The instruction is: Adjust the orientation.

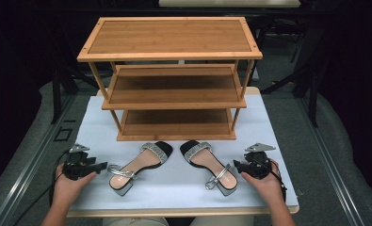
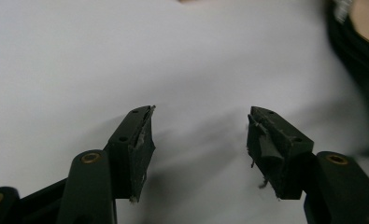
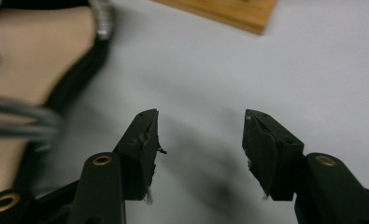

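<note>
Two silver-strapped heeled sandals lie on the white table top, toes toward the rack: the left sandal (image 1: 136, 165) and the right sandal (image 1: 208, 165). My left gripper (image 1: 100, 166) rests just left of the left sandal's heel, held in a hand, and stands open; its jaws (image 2: 200, 140) are spread over bare white surface, with the sandal's edge (image 2: 359, 37) at the upper right. My right gripper (image 1: 235, 165) sits just right of the right sandal's heel, also open (image 3: 200, 140), with that sandal (image 3: 28, 88) blurred at its left.
A three-tier wooden shoe rack (image 1: 172, 77) stands at the back of the table (image 1: 174, 188); its base corner (image 3: 229, 11) shows in the right gripper view. Cables trail from both grippers toward the front edge. Dark floor and metal rails flank the table.
</note>
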Motion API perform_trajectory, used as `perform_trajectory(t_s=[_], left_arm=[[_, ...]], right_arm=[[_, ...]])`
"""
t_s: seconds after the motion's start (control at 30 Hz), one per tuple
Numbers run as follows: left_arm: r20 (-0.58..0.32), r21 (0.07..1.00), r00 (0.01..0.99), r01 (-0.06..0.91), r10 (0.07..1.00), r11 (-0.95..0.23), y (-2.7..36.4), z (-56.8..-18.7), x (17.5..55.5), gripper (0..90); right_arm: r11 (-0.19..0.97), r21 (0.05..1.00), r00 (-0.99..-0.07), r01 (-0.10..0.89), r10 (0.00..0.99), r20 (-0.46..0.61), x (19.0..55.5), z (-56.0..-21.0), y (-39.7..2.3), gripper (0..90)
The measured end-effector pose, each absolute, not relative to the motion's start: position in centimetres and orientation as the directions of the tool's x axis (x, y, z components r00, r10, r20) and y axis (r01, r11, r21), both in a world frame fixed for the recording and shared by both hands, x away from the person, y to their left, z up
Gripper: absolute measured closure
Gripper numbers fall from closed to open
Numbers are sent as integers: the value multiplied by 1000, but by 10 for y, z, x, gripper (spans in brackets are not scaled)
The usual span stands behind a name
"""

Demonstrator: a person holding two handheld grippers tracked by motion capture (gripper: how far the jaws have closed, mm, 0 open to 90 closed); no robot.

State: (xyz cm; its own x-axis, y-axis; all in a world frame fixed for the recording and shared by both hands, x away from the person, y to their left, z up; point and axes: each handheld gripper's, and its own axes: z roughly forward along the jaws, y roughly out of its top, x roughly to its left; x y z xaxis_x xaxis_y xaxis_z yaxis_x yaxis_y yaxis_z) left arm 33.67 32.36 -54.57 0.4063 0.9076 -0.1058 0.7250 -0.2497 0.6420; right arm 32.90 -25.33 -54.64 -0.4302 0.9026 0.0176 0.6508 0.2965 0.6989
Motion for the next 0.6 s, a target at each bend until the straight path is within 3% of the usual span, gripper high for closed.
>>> perform_trajectory(t_s=[0.1,0.27,0.6], left_arm=[[-75,649,431,706,899,-284,323,-536,324,441],[-132,654,447,710,885,-261,326,-518,309,447],[-154,640,451,723,879,-259,325,-521,313,443]], right_arm=[[304,689,-449,658,893,35,322,-540,-252,462],[303,705,-446,642,895,22,309,-525,-254,460],[258,722,-431,642,900,63,308,-526,-261,491]])
